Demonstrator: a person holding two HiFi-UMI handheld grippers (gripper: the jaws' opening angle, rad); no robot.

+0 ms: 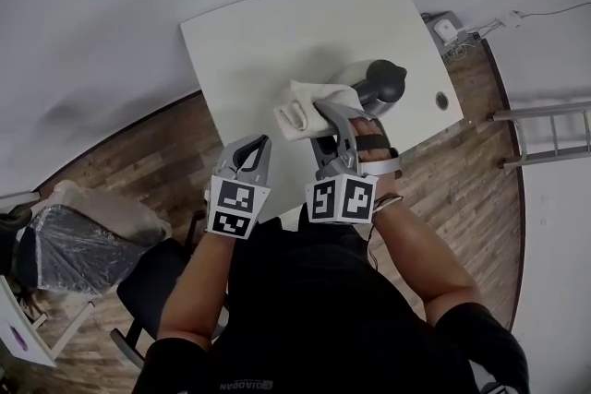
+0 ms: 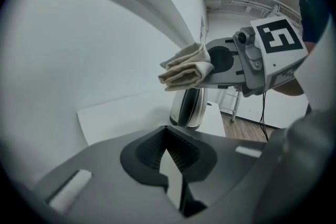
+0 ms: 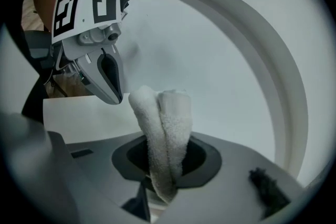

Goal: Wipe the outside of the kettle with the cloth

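Observation:
A steel kettle (image 1: 362,74) with a dark lid and handle stands on the white table (image 1: 268,32), near its right front corner. My right gripper (image 1: 320,113) is shut on a folded off-white cloth (image 1: 301,107), held just left of the kettle; I cannot tell whether the cloth touches it. In the right gripper view the cloth (image 3: 165,128) stands up out of the jaws. In the left gripper view the cloth (image 2: 186,72) hangs above the kettle (image 2: 189,107). My left gripper (image 1: 258,146) hovers over the table's front edge, shut and holding nothing.
A chair under clear plastic (image 1: 65,240) stands on the wood floor at the left. A metal ladder (image 1: 545,134) lies to the right. A socket block with cables (image 1: 448,30) sits beyond the table's right edge. The table has a cable hole (image 1: 441,100).

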